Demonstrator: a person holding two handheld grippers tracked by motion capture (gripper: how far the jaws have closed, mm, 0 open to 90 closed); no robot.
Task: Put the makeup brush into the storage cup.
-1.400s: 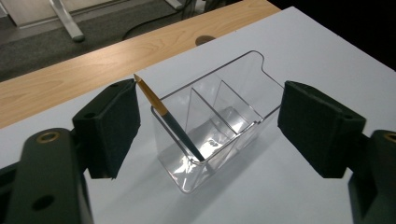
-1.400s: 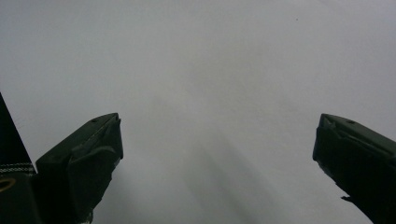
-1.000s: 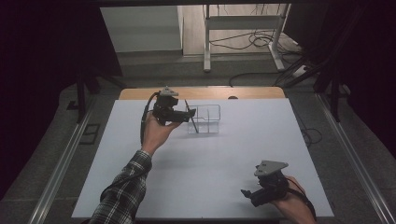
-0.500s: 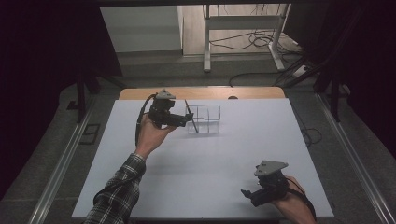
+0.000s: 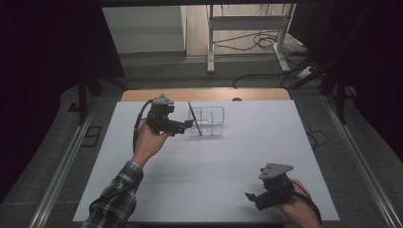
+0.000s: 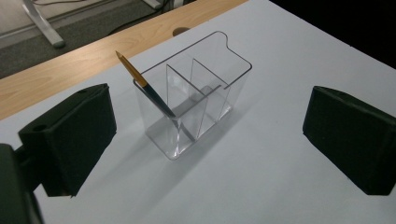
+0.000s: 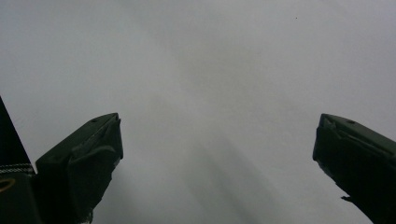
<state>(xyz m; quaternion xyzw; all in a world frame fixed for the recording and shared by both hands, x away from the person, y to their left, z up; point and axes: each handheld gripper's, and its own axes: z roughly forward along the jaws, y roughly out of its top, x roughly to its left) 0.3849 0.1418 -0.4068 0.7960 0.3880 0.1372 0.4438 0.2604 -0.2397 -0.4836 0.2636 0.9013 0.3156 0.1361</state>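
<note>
Paintbrush (image 6: 145,85) is seen leaning in the end compartment of the clear organiser (image 6: 205,100), bristle end down on its floor, handle tip out over the rim; the organiser's other two compartments are seen empty; it is set near the far edge of the white tabletop (image 5: 204,171), beside a bare wooden strip. Left tongs (image 5: 186,125) are held just beside the organiser, having just been opening, with nothing between the spread jaws. Right tongs (image 5: 251,196) are rested near the front edge, well apart, likewise spread and empty. Risk judged: the light organiser could be nudged or tipped if the left tongs are swung against the projecting handle on withdrawal; the steeply tilted brush might then be levered out.
</note>
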